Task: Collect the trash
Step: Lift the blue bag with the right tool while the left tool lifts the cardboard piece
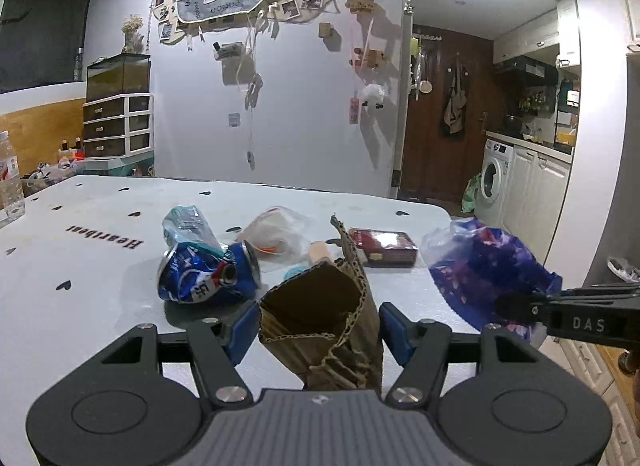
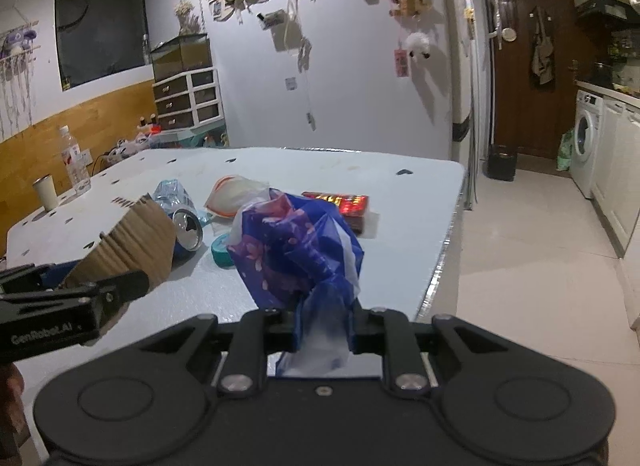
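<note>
1. Your left gripper [image 1: 318, 332] pinches a curled piece of brown corrugated cardboard [image 1: 320, 318] between its blue pads, above the white table [image 1: 80, 306].
2. Your right gripper [image 2: 324, 330] is clamped on a crumpled blue floral plastic bag [image 2: 296, 250], held beside the cardboard.

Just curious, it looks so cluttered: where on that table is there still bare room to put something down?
The table's right side, from the red box to the edge, is bare. So is the far strip by the wall. The middle is crowded: crushed can, clear wrapper, teal tape roll.
</note>
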Demonstrator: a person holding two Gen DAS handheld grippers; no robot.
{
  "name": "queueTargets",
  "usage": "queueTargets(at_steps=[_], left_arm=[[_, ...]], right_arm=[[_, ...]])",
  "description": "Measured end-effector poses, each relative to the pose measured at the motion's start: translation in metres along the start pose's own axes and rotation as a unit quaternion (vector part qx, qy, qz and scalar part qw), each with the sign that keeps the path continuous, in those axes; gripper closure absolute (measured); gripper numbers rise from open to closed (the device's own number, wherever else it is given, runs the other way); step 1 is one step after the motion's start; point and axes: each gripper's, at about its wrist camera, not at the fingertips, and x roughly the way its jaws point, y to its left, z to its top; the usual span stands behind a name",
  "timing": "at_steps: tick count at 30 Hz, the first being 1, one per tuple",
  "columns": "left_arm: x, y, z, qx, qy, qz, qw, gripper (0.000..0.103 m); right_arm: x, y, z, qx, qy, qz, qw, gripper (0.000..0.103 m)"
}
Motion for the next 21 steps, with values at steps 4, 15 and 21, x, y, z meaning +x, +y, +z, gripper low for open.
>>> queueTargets(at_steps=[4, 15, 21], left_arm=[[-0.005, -0.012, -0.002, 0.001, 0.0, -0.008, 1.0, 0.037], [-0.008, -0.049, -0.007, 0.025, -0.001, -0.025, 0.9994, 0.038], [-0.006, -0.077, -0.01, 0.036, -0.003, -0.049, 0.9981, 0.038]], right_arm=[[-0.015, -0.01, -0.006, 0.003, -0.009, -0.011, 1.0, 0.082], [-0.043, -0.039, -0.024, 0.0, -0.02, -0.054, 0.998, 0.082], [-0.063, -0.064, -0.034, 0.012, -0.027, -0.082, 0.996, 0.082]])
